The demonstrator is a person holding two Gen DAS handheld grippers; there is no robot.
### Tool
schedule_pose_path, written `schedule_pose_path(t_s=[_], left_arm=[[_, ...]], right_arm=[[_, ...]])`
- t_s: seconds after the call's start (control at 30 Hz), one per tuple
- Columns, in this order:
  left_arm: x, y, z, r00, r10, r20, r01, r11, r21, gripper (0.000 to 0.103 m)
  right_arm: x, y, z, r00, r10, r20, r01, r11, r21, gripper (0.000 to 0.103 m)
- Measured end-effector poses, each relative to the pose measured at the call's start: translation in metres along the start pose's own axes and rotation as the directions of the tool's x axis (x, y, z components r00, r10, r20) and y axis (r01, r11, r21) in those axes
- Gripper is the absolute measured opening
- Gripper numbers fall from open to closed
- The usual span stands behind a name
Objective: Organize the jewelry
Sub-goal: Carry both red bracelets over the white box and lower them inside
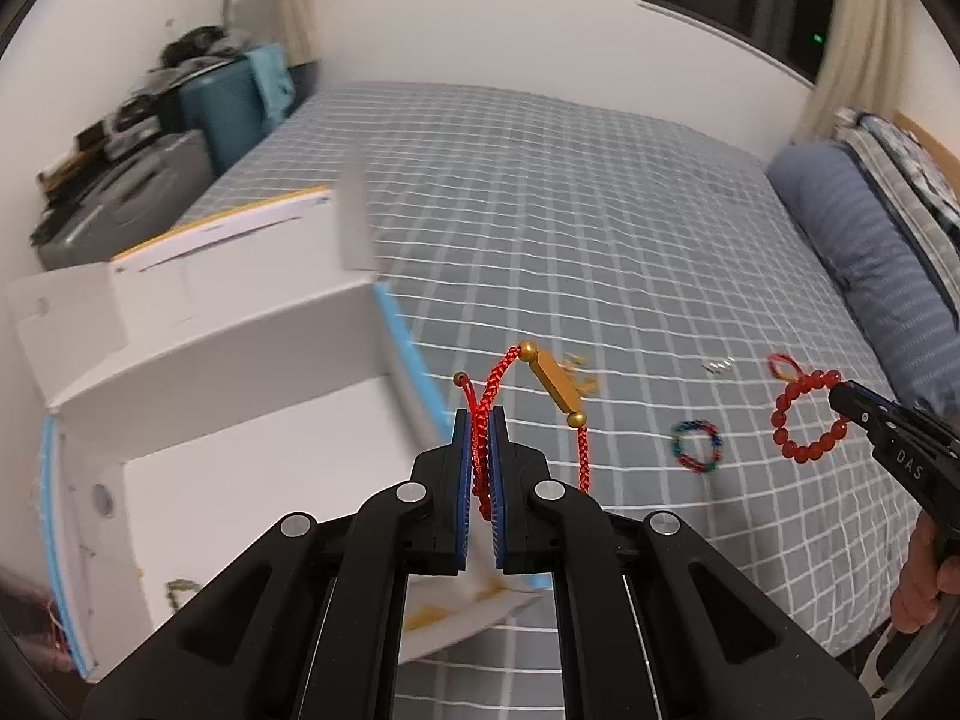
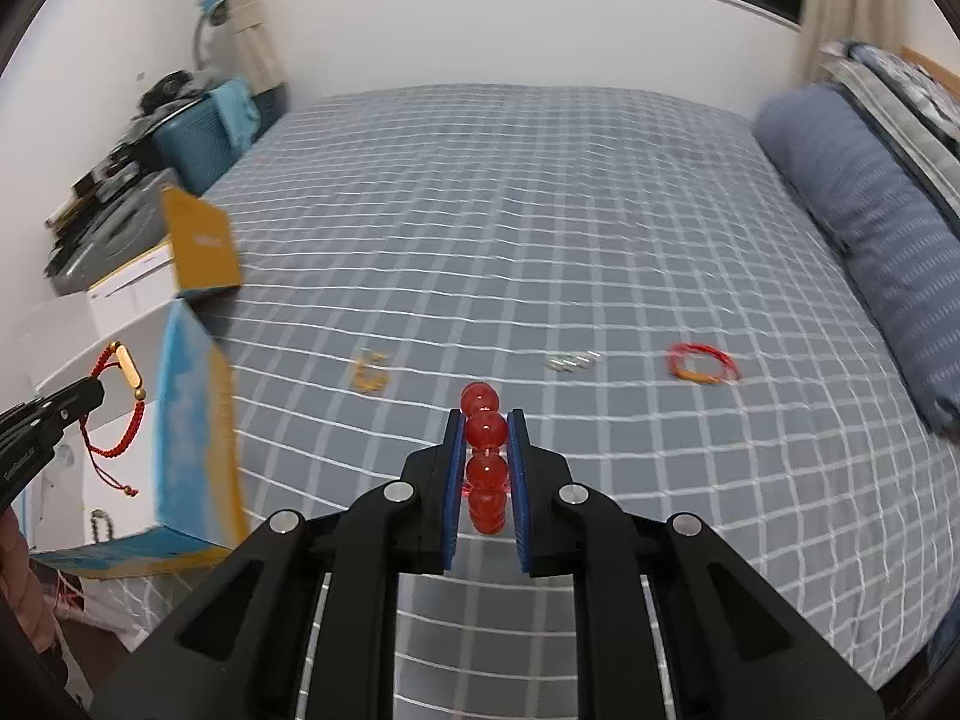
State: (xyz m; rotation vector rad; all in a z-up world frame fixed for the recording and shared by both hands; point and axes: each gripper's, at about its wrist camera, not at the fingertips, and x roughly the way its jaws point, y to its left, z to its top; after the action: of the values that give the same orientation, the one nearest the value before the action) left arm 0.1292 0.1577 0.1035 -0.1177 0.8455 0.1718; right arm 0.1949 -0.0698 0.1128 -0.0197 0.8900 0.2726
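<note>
Both grippers were loaded & up off the bed. Left gripper (image 1: 479,420) was clamped on the red braided cord bracelet (image 1: 543,381) w/ the gold bar, which hung beside the open white box (image 1: 240,348) at the bed's left edge. Right gripper (image 2: 485,420) was clamped on the red bead bracelet (image 2: 483,429), hanging above the checked bedspread (image 2: 540,210), well apart from the box.

Progress, as a judgement: roughly partway. Inside the box a small dark chain-like piece (image 2: 101,525) seemed to lie on the floor, maybe another bit too, too blurred to be sure. So some stuff prob. already put away; the 2 held bracelets weren't in yet.

Left on the bed, counted across both views:
- 1 multicolour bead ring/bracelet (image 1: 696,446)
- 1 red & orange cord bracelet (image 2: 703,363)
- 1 gold-ish piece (image 2: 371,373), blurred, type unclear
- 1 cluster of small silver bits (image 2: 571,360), approx 4, hard to count

So 2 items in hand, 4 items/groups on the bedspread, at least 1 in the box. 1 box, lid flaps up. 1 blue pillow (image 2: 870,228) at the right, not part of the job.

Next prob. needed: both bracelets over the box opening & released, then back for the 4 left
</note>
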Motion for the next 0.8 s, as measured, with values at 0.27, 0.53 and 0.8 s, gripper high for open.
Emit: schedule_pose_path(t_s=[0.27,0.53,0.8], left_arm=[[-0.012,0.056,-0.007,0.997,0.073,-0.002,-0.073,0.994,-0.083,0.005],[-0.023,0.096,-0.021,0.991,0.131,-0.016,-0.132,0.982,-0.137,0.005],[-0.022,0.133,-0.037,0.984,0.172,-0.043,-0.177,0.965,-0.193,0.005]], right_arm=[[0.003,0.074,0.009,0.996,0.087,-0.003,-0.087,0.990,-0.108,0.013],[0.004,0.142,0.012,0.985,0.170,-0.011,-0.169,0.967,-0.191,0.013],[0.013,0.199,0.008,0.969,0.243,-0.040,-0.245,0.934,-0.259,0.013]])
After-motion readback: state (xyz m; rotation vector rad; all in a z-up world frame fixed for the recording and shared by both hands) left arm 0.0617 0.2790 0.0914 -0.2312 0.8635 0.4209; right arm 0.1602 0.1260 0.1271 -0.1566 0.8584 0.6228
